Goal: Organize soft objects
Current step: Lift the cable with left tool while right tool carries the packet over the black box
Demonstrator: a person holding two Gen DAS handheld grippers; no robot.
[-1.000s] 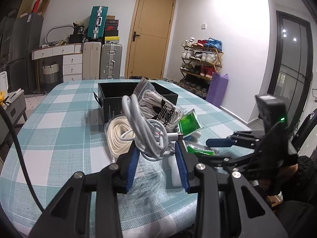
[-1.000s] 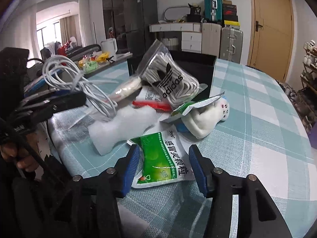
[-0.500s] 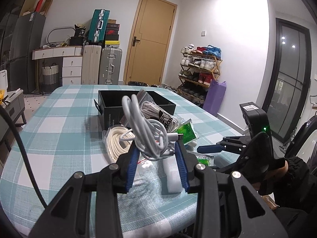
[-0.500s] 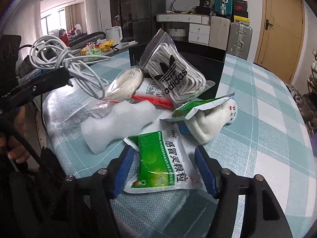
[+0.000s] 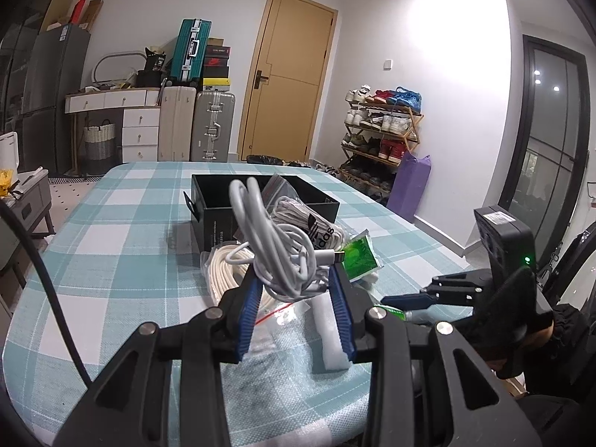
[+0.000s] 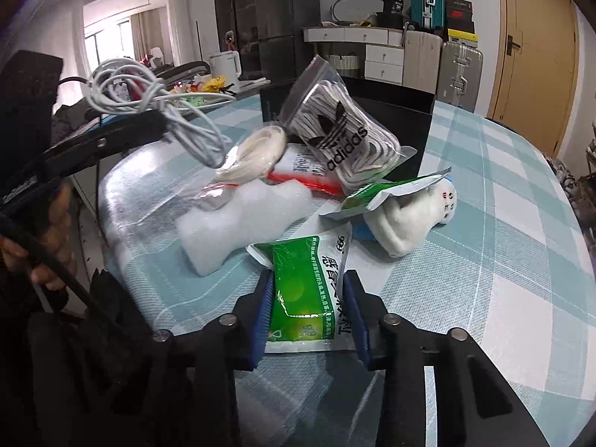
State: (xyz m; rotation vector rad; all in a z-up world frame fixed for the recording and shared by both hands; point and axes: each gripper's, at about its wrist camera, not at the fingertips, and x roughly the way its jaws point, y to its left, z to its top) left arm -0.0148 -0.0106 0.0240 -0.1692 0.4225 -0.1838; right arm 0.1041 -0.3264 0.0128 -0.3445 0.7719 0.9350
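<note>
A bundle of white cable (image 5: pixel 277 251) is held clamped between the blue pads of the left claw (image 5: pixel 294 290), raised above the checked worktop (image 5: pixel 123 246); compared with a second ago the claw is carried a little higher and farther back from the pile, while its grip on the cable is unchanged. The right claw (image 6: pixel 309 309), which was spread wide around the green sachet (image 6: pixel 311 290) half a second ago, is now drawn narrow, and the sachet is pinched between its two pads, its far end lifted off the cloth. In the right wrist view the rest of the pile is seen beyond the sachet: a white foam block (image 6: pixel 242 223) to the near left, a white plush toy (image 6: pixel 409 219) to the right with a second green packet (image 6: pixel 387 192) lying over it, a coil of cream cord (image 6: pixel 257 152) and a clear bag printed "adidas" (image 6: pixel 342 134) leaning against the black box (image 6: pixel 402 126) at the far side. The left claw with its cable (image 6: pixel 156 111) is seen at the left of that view, well apart from the sachet. In the left wrist view the right claw (image 5: pixel 402 300) is seen low at the near right edge of the worktop.
</note>
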